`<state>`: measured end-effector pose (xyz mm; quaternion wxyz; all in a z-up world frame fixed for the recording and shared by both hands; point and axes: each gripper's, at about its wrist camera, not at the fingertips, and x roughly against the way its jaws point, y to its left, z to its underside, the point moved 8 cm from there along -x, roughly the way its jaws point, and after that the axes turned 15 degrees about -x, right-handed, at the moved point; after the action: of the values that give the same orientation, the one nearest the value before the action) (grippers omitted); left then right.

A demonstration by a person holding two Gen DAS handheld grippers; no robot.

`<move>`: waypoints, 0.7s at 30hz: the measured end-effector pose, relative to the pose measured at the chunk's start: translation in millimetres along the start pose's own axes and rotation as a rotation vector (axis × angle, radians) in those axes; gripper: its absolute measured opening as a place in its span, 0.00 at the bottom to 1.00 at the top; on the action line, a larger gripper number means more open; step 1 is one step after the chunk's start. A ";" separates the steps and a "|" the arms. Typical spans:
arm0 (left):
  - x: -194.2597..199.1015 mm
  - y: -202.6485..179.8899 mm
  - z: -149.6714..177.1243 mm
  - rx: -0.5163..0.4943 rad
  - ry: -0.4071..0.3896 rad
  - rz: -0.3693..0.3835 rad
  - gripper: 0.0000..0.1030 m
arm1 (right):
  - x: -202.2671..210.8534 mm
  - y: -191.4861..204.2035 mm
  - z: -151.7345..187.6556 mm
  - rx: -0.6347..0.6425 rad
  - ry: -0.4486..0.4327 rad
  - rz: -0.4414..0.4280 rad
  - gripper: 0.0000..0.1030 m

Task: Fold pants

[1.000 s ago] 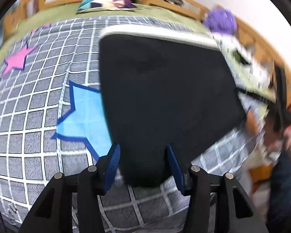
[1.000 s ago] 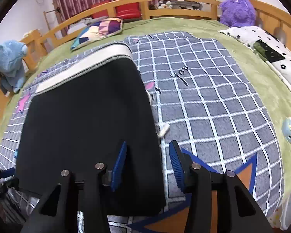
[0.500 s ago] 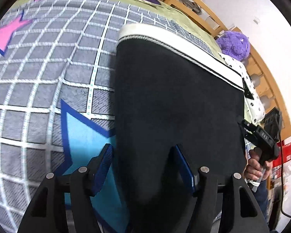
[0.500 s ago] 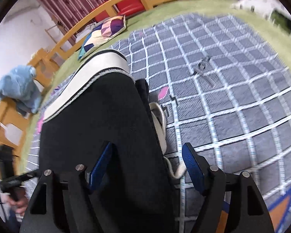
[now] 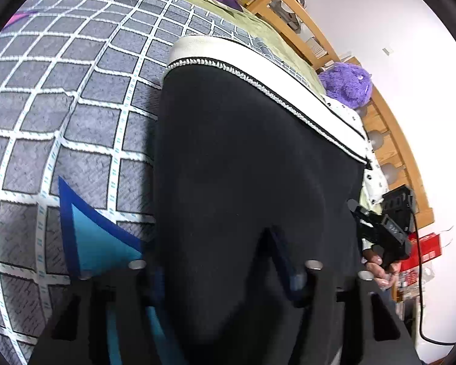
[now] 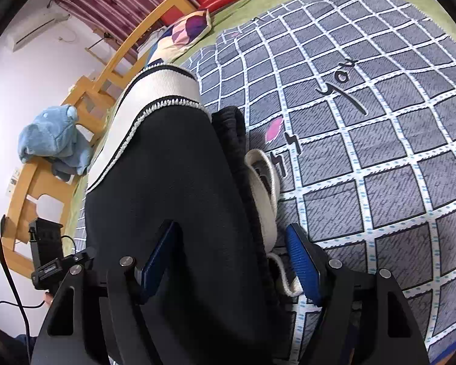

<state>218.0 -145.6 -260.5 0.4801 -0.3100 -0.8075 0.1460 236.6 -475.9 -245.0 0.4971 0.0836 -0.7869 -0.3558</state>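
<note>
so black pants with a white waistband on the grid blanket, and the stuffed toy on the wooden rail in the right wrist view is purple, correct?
Not quite. In the right wrist view the stuffed toy on the wooden rail is blue. The purple one shows only in the left wrist view. The black pants, white waistband and grid blanket are right.

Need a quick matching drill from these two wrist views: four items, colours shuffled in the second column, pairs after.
Items:
1. pants
2. plush toy by the headboard
3. waistband
4. towel on the bed rail

Colours:
A. light blue
B. cream white
C. black
D. purple

Pairs: 1-C, 2-D, 3-B, 4-A
</note>
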 end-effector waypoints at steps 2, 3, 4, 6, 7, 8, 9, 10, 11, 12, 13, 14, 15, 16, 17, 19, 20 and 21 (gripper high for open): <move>0.5 0.3 -3.2 0.037 -0.004 0.025 0.31 | -1.1 1.4 1.4 -0.022 0.020 -0.031 0.60; 3.1 -0.8 -4.1 0.046 -0.009 0.038 0.24 | -0.2 0.8 2.2 -0.023 0.019 -0.030 0.57; 7.5 -5.0 -8.7 0.041 -0.020 0.045 0.16 | 2.0 3.8 2.5 -0.014 0.012 -0.028 0.51; 18.0 -17.5 -18.9 -0.009 -0.050 0.044 0.12 | 10.5 8.6 2.7 -0.018 -0.015 -0.015 0.38; 23.2 -22.4 -24.2 -0.033 -0.059 0.045 0.11 | 20.0 13.0 1.8 -0.032 -0.043 -0.031 0.28; 30.5 -29.7 -30.4 -0.054 -0.058 0.043 0.11 | 29.6 17.7 0.9 -0.057 -0.061 -0.058 0.26; 35.0 -32.5 -34.8 -0.059 -0.060 0.044 0.11 | 35.2 23.0 1.3 -0.070 -0.072 -0.070 0.25; 43.5 -34.9 -39.8 -0.063 -0.068 0.048 0.11 | 42.2 31.5 3.4 -0.070 -0.097 -0.058 0.24; 51.7 -34.5 -43.4 -0.072 -0.077 0.049 0.11 | 45.8 39.8 6.1 -0.057 -0.117 -0.035 0.24; 65.1 -32.4 -47.8 -0.087 -0.093 0.044 0.11 | 48.7 53.0 11.6 -0.037 -0.140 -0.006 0.23; 74.9 -27.9 -50.0 -0.094 -0.106 0.037 0.11 | 50.4 63.3 15.8 -0.029 -0.153 -0.003 0.22; 93.4 -18.9 -52.0 -0.095 -0.127 0.022 0.11 | 50.4 74.9 20.1 -0.021 -0.160 -0.008 0.21; 106.2 -9.4 -53.7 -0.088 -0.141 0.013 0.11 | 48.6 91.9 27.9 -0.009 -0.162 -0.025 0.20; 124.9 4.0 -54.3 -0.078 -0.159 -0.005 0.11 | 45.6 103.8 32.7 -0.001 -0.158 -0.046 0.19; 138.5 14.4 -54.3 -0.073 -0.169 -0.025 0.11 | 39.3 119.2 40.7 0.008 -0.146 -0.076 0.18; 168.5 42.7 -52.7 -0.066 -0.187 -0.083 0.11 | 21.9 144.5 56.4 0.034 -0.109 -0.109 0.18; 180.9 57.6 -50.4 -0.062 -0.185 -0.116 0.11 | 5.0 161.9 67.6 0.054 -0.080 -0.131 0.18; 189.5 72.9 -47.6 -0.055 -0.174 -0.146 0.11 | -4.7 170.4 73.3 0.064 -0.062 -0.141 0.18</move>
<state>219.8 28.7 -146.0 0.4091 -0.2496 -0.8702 0.1148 215.0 -313.8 -157.3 0.4433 0.1438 -0.8051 -0.3670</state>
